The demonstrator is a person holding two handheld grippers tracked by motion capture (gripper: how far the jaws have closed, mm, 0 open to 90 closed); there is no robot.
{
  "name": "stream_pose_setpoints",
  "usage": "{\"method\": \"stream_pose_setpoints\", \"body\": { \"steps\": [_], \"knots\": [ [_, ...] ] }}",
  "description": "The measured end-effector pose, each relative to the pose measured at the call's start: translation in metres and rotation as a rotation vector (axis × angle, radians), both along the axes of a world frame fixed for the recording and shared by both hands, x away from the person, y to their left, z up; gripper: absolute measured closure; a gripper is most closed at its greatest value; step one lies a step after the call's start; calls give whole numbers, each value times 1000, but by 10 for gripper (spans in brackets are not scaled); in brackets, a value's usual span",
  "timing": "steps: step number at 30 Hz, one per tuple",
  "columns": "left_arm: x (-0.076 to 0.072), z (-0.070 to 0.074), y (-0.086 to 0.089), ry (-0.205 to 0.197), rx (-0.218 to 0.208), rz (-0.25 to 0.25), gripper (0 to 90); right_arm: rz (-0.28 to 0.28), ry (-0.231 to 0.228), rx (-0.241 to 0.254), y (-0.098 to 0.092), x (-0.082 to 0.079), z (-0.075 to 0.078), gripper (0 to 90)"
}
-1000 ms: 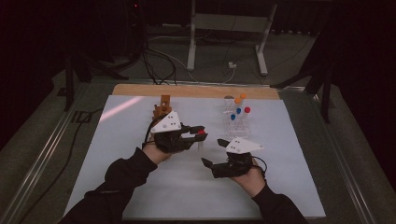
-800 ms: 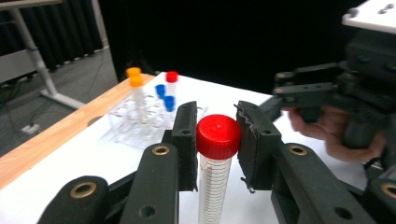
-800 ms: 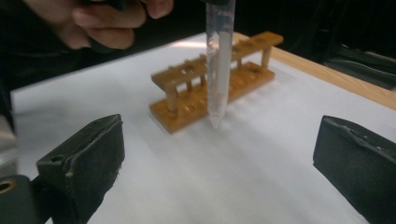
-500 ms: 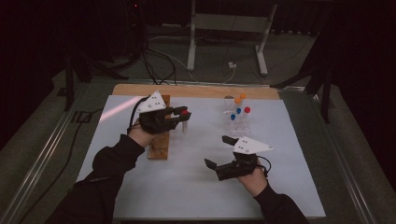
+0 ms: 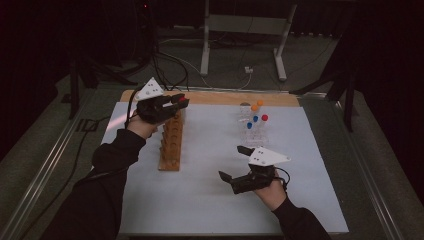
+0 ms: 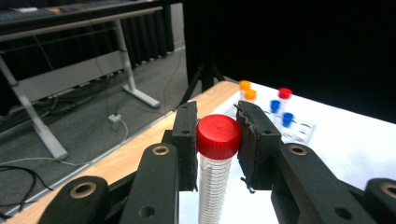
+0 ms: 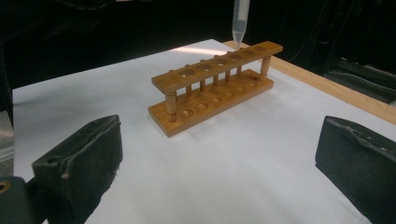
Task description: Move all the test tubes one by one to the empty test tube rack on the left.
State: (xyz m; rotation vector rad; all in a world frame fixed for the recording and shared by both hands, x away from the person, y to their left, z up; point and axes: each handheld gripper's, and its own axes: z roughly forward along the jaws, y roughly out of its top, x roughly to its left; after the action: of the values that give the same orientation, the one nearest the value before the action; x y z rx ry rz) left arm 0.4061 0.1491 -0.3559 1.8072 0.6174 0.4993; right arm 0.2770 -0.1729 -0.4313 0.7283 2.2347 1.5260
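Carried back over the wooden rack (image 5: 171,139), left claw (image 6: 218,135) grips red-capped tube (image 6: 215,163); right claw (image 7: 219,158) just opened wide

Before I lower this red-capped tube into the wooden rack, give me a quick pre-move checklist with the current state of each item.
1. Left gripper clamped on the tube just below its red cap: ok.
2. Tube upright: ok.
3. Tip above the rack's far-end holes: ok; exact hole alignment: cannot tell.
4. Rack holes near the tip empty: ok.
5. Right gripper open, holding nothing, apart from the rack: ok.
6. Other capped tubes clear of the path: ok.
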Motion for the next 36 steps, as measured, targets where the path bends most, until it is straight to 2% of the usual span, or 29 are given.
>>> {"method": "stream_pose_setpoints", "body": {
  "steps": [2,8,11,19,22,26,31,33,36],
  "knots": [
    [9,0,4,-5,-7,21,714,1,5,2,0,0,0,6],
    [24,-2,7,-8,0,62,714,6,8,1,-1,1,-1,6],
    [37,-7,9,8,-3,91,714,7,9,1,-1,1,-1,6],
    [54,-17,9,1,26,144,714,14,17,1,-1,1,-2,6],
    [60,-21,12,3,18,162,714,14,20,-2,-1,2,-3,6],
    [66,-27,15,10,4,184,714,18,21,1,-2,2,-3,6],
    [70,-34,14,10,26,200,714,19,26,3,-2,2,-3,6],
    [72,-39,14,29,7,200,714,19,27,2,-2,2,-3,6],
    [72,-48,12,38,18,201,714,18,24,2,-3,2,-3,6]
  ]
}}
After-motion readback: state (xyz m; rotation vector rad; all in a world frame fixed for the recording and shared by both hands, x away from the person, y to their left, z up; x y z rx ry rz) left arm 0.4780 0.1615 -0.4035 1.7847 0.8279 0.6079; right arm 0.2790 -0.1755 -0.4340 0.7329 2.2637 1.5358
